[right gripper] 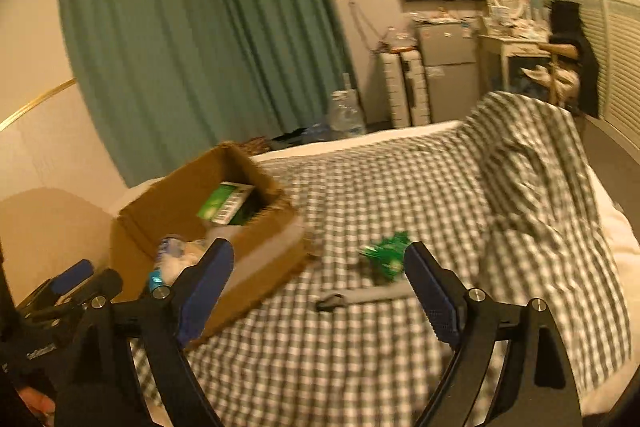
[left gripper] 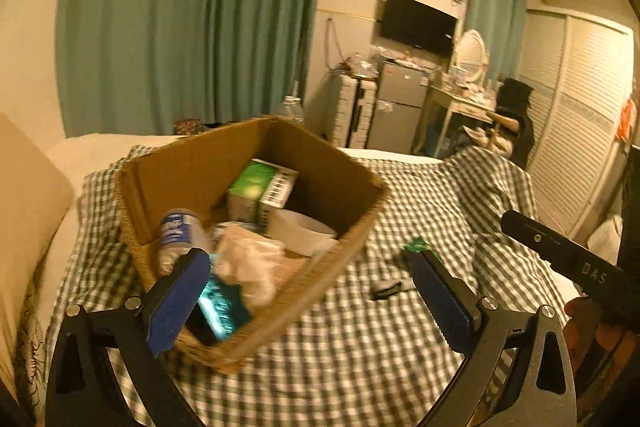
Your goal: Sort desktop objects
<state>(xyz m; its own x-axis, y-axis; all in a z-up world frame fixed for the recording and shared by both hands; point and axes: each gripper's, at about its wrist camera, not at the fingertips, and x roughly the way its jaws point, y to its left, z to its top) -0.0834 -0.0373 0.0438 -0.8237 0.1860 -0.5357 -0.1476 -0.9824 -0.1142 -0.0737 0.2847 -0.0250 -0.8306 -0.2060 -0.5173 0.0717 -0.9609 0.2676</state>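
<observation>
1. A cardboard box (left gripper: 248, 227) sits on the left part of a bed covered by a checked blanket (left gripper: 400, 327).
2. Inside the box lie a green carton (left gripper: 262, 187) at the far side, a white container (left gripper: 304, 231), a plastic bottle (left gripper: 178, 239) at the near left, crumpled white material (left gripper: 252, 263) and a teal packet (left gripper: 220, 307) in the near corner.
3. The left claw (left gripper: 316, 297) stands wide, holding nothing, its left finger over the near corner of the box.
4. The right claw (right gripper: 320, 291) also stands wide and holds nothing.
5. On the blanket to the right of the box, apart from it, lie a green wrapper (right gripper: 386, 255) and, just nearer, a grey pen-like stick (right gripper: 360, 297) with a dark tip.
</observation>
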